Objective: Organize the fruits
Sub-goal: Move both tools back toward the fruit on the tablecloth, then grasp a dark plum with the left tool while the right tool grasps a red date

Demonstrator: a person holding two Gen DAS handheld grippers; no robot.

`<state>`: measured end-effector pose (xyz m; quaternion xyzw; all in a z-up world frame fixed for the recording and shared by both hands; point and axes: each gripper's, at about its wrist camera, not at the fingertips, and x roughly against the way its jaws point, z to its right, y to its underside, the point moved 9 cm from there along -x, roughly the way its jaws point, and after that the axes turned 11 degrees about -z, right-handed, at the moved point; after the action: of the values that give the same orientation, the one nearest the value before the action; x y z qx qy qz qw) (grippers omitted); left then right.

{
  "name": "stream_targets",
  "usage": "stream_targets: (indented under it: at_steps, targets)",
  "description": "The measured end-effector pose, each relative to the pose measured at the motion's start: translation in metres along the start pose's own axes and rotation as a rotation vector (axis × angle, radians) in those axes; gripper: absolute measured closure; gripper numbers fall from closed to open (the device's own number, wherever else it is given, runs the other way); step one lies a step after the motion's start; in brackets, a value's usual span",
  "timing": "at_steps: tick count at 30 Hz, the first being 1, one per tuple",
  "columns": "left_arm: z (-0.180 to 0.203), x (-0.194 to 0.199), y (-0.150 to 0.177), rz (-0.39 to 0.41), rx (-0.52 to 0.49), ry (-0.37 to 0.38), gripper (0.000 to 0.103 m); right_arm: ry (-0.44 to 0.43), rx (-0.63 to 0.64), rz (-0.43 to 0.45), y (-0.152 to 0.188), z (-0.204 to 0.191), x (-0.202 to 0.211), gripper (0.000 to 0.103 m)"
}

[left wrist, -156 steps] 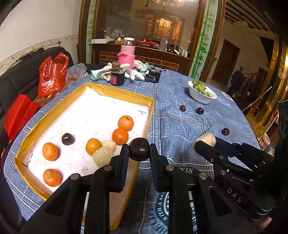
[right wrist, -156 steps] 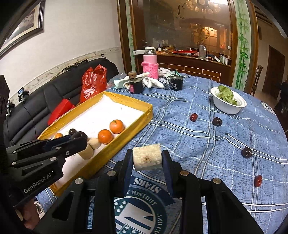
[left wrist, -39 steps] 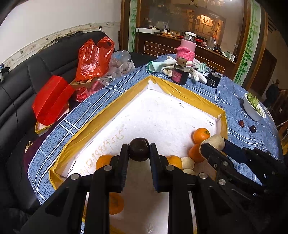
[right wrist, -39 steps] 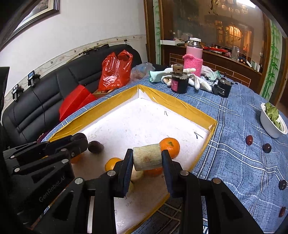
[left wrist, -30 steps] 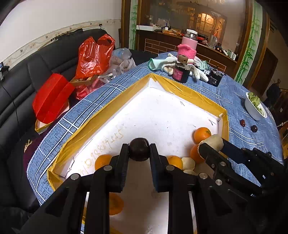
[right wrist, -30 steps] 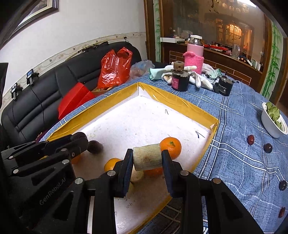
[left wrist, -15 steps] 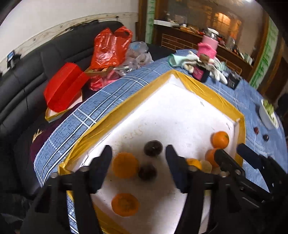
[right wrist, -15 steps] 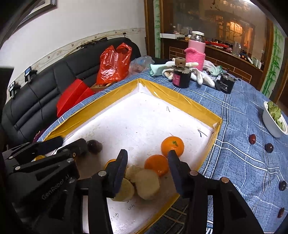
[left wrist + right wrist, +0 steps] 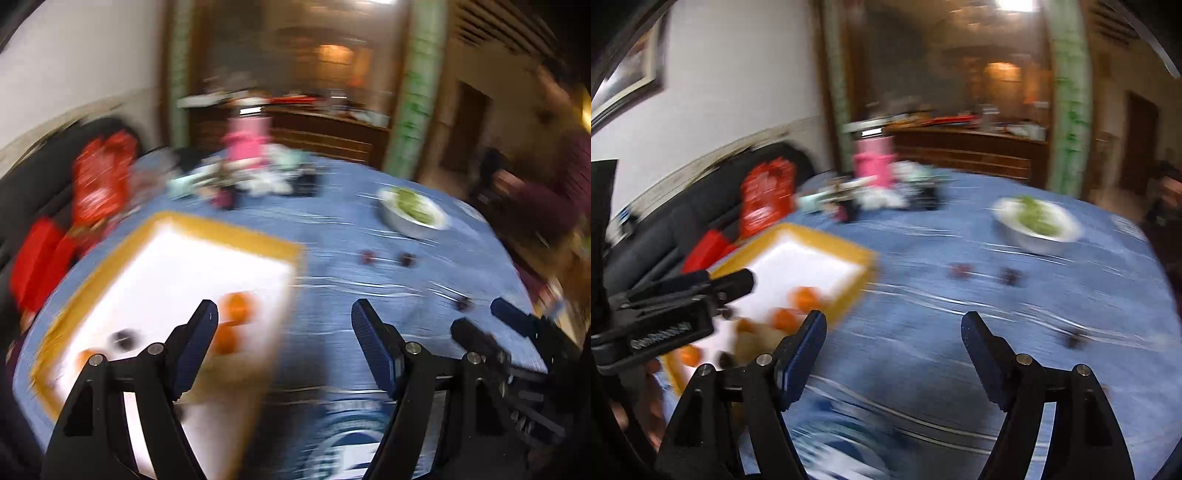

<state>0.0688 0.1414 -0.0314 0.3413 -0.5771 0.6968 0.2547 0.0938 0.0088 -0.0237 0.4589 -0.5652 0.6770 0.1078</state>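
Both views are motion-blurred. My left gripper (image 9: 284, 341) is open and empty, above the right edge of the yellow-rimmed white tray (image 9: 236, 230). The tray holds oranges (image 9: 239, 306) and a dark fruit (image 9: 123, 338). My right gripper (image 9: 894, 350) is open and empty over the blue tablecloth, to the right of the tray (image 9: 857, 254). Oranges (image 9: 805, 297) and a pale root piece (image 9: 764, 338) lie in the tray. Small dark fruits (image 9: 408, 258) (image 9: 1010, 275) lie loose on the cloth. Another dark fruit (image 9: 1073, 339) lies farther right.
A white bowl of greens (image 9: 413, 208) (image 9: 1038, 221) stands at the back right. A pink flask (image 9: 873, 162), jars and cloths crowd the table's far side. Red bags (image 9: 99, 184) sit on a black sofa to the left. A person (image 9: 546, 192) is at the far right.
Both grippers have opened wider and swung right, away from the tray toward the loose fruits. The dark fruit and the root piece let go half a second ago stay in the tray.
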Motion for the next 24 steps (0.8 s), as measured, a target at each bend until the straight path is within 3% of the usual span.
stream_targets:
  at_steps: [2, 6, 10, 17, 24]
  targets:
    - [0.040, -0.009, -0.002, -0.002, -0.083, 0.068, 0.028, 0.086, -0.076, 0.022, 0.016, 0.054, 0.015, 0.026]
    - [0.111, -0.038, -0.005, -0.044, -0.217, 0.201, 0.029, 0.171, -0.233, 0.003, 0.049, 0.144, 0.023, 0.025]
    - [0.169, -0.067, -0.006, -0.059, -0.362, 0.245, 0.029, 0.207, -0.267, -0.041, 0.071, 0.189, 0.012, 0.028]
    - [0.236, -0.114, -0.007, -0.126, -0.519, 0.306, 0.029, 0.177, -0.242, -0.118, 0.085, 0.210, -0.012, 0.035]
    - [0.263, -0.147, 0.003, -0.191, -0.614, 0.308, 0.029, 0.184, -0.250, -0.134, 0.093, 0.216, -0.010, 0.035]
